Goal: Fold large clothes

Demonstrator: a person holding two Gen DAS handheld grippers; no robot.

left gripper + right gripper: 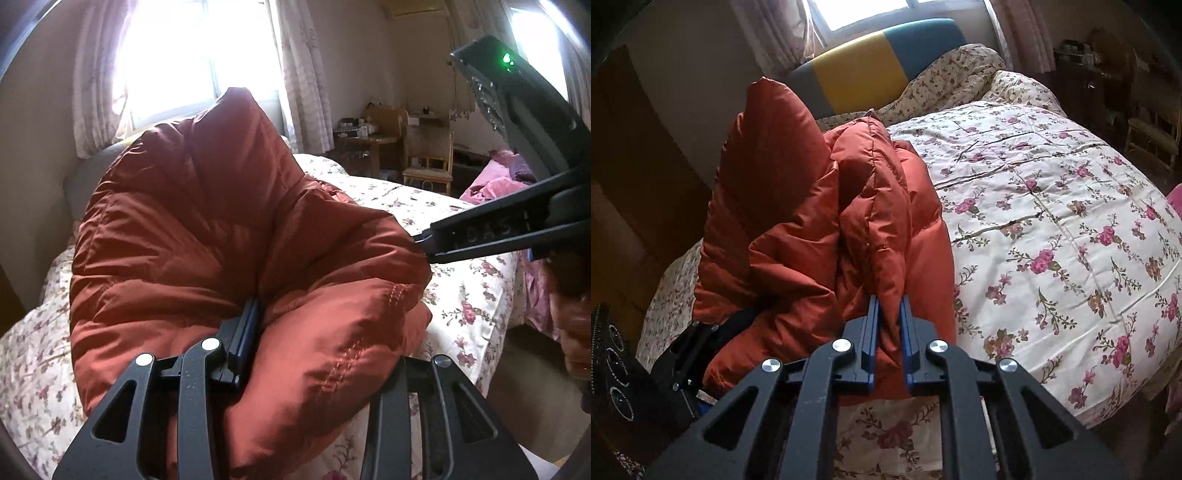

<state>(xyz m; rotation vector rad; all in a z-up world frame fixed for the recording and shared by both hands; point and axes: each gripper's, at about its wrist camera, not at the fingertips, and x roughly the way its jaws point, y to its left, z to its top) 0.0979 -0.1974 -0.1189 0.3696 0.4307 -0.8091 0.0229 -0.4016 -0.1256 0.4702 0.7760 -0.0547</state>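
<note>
A puffy rust-orange quilted jacket (192,206) stands bunched up over the floral bedspread (461,295). My left gripper (280,332) is shut on a thick fold of the jacket at its near edge; only its left finger shows, the right one is buried in fabric. My right gripper (889,314) is shut on another fold of the jacket (812,221) and holds it raised. The right gripper also shows in the left wrist view (424,245), pinching the jacket's right end. The left gripper's body shows at the lower left of the right wrist view (698,347).
The bed (1052,221) carries a floral quilt, with a yellow and blue headboard (871,70) under a bright window (195,55). A wooden chair (428,155) and a cluttered table (365,140) stand beyond the bed. Pink bedding (495,181) lies at right.
</note>
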